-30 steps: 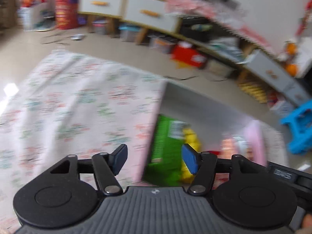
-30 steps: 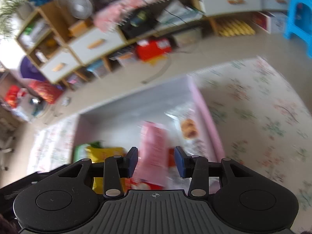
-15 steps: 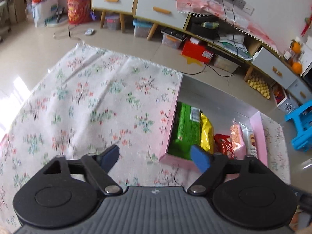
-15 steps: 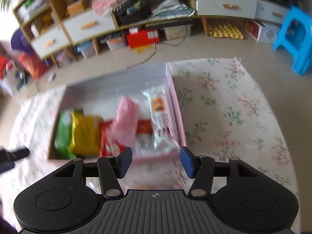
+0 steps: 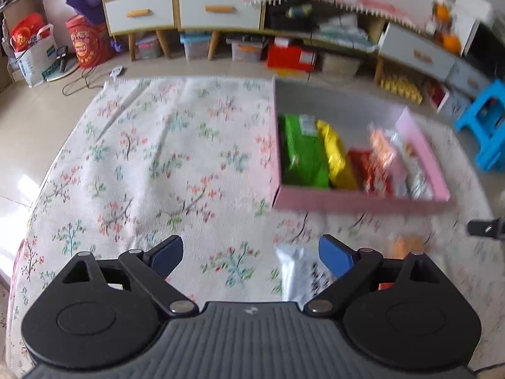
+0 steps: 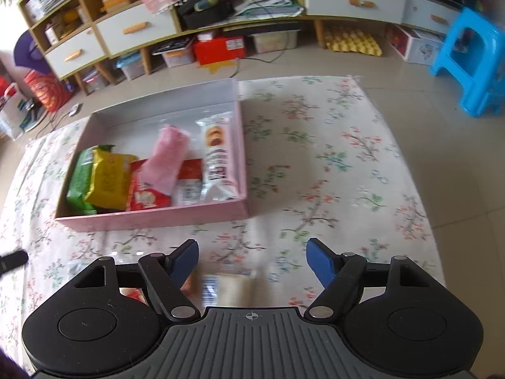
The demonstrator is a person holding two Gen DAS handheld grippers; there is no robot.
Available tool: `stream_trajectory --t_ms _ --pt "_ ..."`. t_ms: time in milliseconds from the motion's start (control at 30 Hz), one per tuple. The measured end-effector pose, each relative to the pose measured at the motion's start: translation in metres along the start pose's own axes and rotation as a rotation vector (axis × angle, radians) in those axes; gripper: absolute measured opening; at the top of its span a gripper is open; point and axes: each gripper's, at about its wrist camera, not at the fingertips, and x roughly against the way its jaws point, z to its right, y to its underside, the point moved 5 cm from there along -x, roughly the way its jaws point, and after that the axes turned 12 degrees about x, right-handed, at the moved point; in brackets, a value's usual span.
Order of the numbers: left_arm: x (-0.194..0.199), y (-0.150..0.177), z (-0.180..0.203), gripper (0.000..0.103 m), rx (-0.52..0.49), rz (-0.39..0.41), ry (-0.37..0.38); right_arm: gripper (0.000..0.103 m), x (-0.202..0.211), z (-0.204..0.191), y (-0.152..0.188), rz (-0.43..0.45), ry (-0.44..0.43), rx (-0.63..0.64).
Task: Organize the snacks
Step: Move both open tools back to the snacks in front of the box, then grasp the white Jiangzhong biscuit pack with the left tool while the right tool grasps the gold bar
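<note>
Both grippers hang over the floral cloth (image 6: pixel 331 164) in front of the pink box (image 6: pixel 151 218), and each has just been opening its jaws: the left gripper (image 5: pixel 251 257) stands wide apart with nothing pressed between its pads, the right gripper (image 6: pixel 252 260) likewise apart and empty. The box already holds a green packet (image 6: pixel 79 180), a yellow packet (image 6: pixel 109 180), a red packet (image 6: pixel 146 197), a pink packet (image 6: pixel 167 158) lying loosely across the others, and a clear biscuit sleeve (image 6: pixel 217 154) against the right wall. More snacks wait on the cloth: a silvery white packet (image 5: pixel 295 271) lies just under the left jaws, and a pale wrapped bar (image 6: pixel 225 287) just under the right. The likely trouble is a pinch of cloth along with a flat packet, since both lie thin on soft fabric; blur hides their edges. The pink packet could also slide when the next item lands. The near wall of the box stands between the loose snacks and their place, so each must be lifted over it. A blue stool (image 6: pixel 473 60) and cluttered shelves (image 6: pixel 157 28) sit well apart.
</note>
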Motion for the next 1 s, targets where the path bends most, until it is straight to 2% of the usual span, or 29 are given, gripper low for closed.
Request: stream_trajectory --t_ms 133,267,400,567,733,1000 --pt "-0.005 0.006 -0.006 0.092 0.031 -0.051 0.031 0.077 -0.007 0.009 0.008 -0.037 -0.025 -0.015" --pt "-0.004 0.009 -0.005 0.092 0.014 -0.048 0.025 0.077 -0.012 0.013 0.013 -0.054 0.008 0.017" --pt "-0.005 0.010 -0.003 0.092 0.015 -0.059 0.034 0.077 -0.014 0.019 0.015 -0.062 -0.001 -0.008" --pt "-0.008 0.014 0.003 0.093 -0.003 -0.065 0.038 0.077 -0.013 0.013 0.014 -0.063 -0.031 0.003" --pt "-0.018 0.020 0.009 0.093 0.024 -0.107 0.083 0.077 -0.013 0.007 0.014 -0.064 -0.040 0.019" --pt "-0.038 0.034 0.029 0.093 -0.066 -0.116 0.040 0.077 -0.012 -0.003 0.013 -0.065 -0.060 0.033"
